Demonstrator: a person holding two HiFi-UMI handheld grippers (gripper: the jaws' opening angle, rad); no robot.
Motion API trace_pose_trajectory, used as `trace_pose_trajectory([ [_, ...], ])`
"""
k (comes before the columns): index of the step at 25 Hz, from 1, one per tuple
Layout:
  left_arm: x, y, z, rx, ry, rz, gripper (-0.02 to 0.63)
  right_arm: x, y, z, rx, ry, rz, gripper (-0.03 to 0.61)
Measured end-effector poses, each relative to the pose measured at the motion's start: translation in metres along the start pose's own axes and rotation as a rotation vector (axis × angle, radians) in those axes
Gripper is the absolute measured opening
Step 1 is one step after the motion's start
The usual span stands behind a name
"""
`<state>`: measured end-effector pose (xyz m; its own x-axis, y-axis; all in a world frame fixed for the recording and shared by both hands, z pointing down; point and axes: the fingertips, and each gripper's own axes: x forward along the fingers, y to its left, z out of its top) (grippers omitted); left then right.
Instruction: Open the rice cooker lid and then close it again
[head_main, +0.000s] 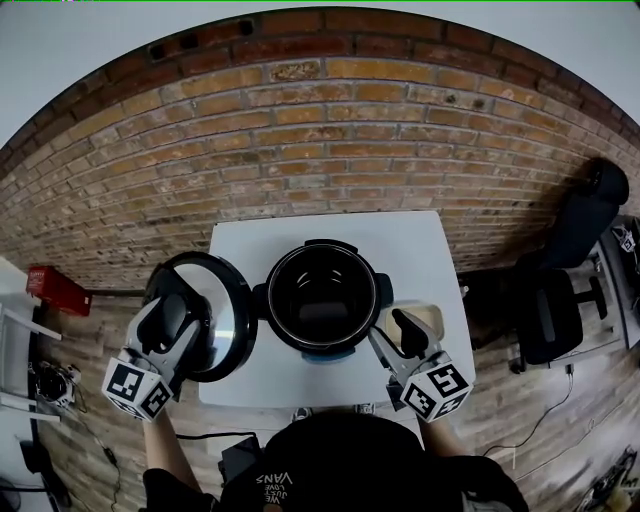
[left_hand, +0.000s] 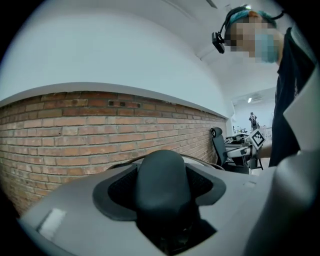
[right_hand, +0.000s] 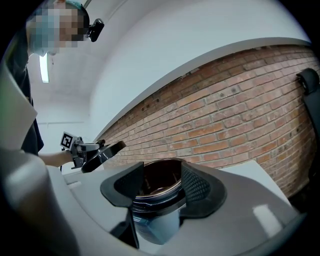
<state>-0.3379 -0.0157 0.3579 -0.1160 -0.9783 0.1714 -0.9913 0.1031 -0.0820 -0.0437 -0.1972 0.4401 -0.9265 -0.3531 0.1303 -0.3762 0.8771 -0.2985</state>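
My left gripper (head_main: 175, 322) is clamped on the lid's handle (left_hand: 161, 182); the dark knob fills the space between its jaws. The lid (head_main: 228, 318) hangs tilted from it, inner face towards the cooker (head_main: 378, 300), which stands open on the white table (head_main: 425, 250) just to that gripper's right. My right gripper (head_main: 398, 335) is released, jaws spread and empty. The cooker sits just ahead of it, framed between its jaws, with a brick wall (right_hand: 240, 115) behind.
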Motion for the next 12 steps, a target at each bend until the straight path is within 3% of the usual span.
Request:
trace_pose_trajectory([
  [6,0.015,-0.004,0.005,0.015,0.002,-0.045,0.295,-0.004,-0.001,-0.001,0.005,-0.006,-0.027,0.225],
  [12,0.054,-0.028,0.014,0.083,0.001,-0.227,0.295,-0.017,-0.003,-0.004,0.02,-0.022,-0.101,0.225],
])
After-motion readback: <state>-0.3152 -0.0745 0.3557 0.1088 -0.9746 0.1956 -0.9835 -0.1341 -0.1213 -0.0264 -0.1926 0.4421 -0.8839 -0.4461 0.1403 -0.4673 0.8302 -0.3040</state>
